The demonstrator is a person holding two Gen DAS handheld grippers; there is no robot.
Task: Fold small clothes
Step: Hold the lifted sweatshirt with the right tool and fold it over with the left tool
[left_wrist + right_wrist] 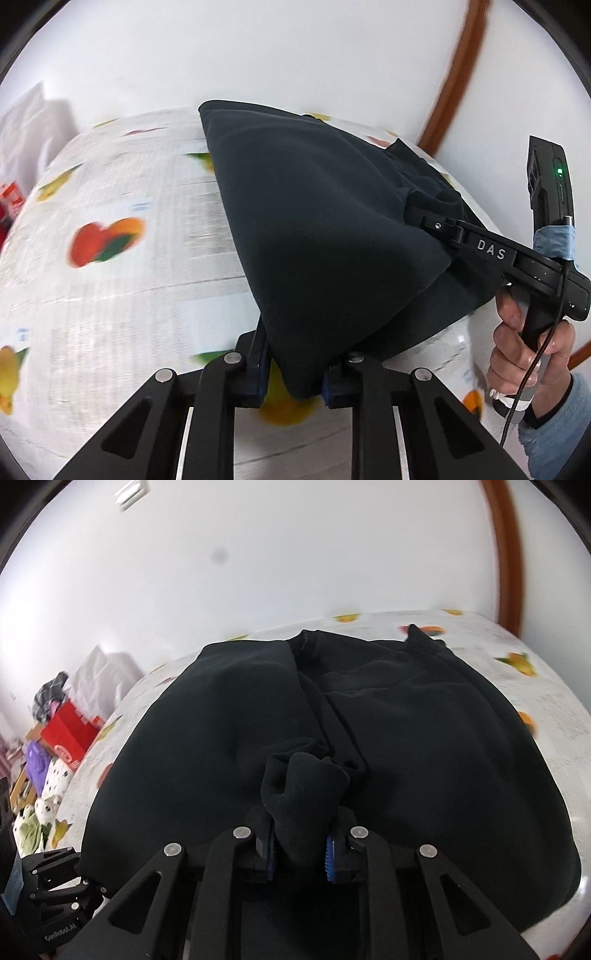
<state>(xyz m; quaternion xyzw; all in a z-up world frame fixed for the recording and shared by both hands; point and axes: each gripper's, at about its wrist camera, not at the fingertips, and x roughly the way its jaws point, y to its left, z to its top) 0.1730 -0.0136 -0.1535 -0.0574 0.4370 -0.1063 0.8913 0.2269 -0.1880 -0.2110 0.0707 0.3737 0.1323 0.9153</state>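
A dark navy garment (314, 221) lies on a table with a fruit-print cloth (110, 221). My left gripper (295, 380) is shut on a corner of the garment and holds it lifted, so the cloth drapes in a tent. My right gripper (299, 853) is shut on a bunched fold of the same garment (406, 738). The right gripper also shows in the left wrist view (413, 206), biting the garment's right side, held by a hand in a light blue sleeve. The left gripper's body shows at the lower left of the right wrist view.
A white wall and a brown wooden frame (458, 74) stand behind the table. Left of the table are a red box (70, 734) and piled clothes and soft toys (48, 794). The table edge (554, 686) curves at the right.
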